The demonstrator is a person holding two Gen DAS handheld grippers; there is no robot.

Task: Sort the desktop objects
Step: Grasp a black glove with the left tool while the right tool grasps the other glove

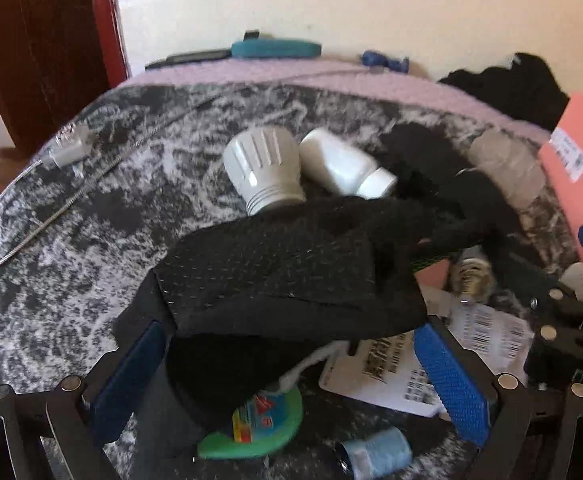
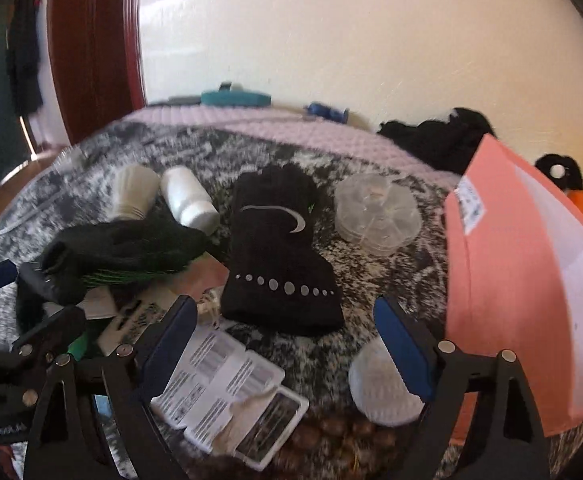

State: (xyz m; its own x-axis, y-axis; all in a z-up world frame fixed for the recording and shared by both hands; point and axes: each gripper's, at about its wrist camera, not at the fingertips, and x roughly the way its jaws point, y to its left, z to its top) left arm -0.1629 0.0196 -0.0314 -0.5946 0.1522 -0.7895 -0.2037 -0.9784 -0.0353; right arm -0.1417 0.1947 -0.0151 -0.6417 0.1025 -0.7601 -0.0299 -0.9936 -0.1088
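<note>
Left tongs (image 1: 291,364) spread wide, a limp black knit glove (image 1: 275,276) draped between them, grip unconfirmed; right tongs (image 2: 287,352) released above mottled grey counter (image 2: 371,280).

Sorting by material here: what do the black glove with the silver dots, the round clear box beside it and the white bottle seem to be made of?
Black glove: knitted fabric, matte, fuzzy edges, with shiny silver dots that look printed on. Round clear box: likely hard transparent plastic; the dividers show through. White bottle: probably smooth plastic with a soft sheen and a glossy highlight.
</note>
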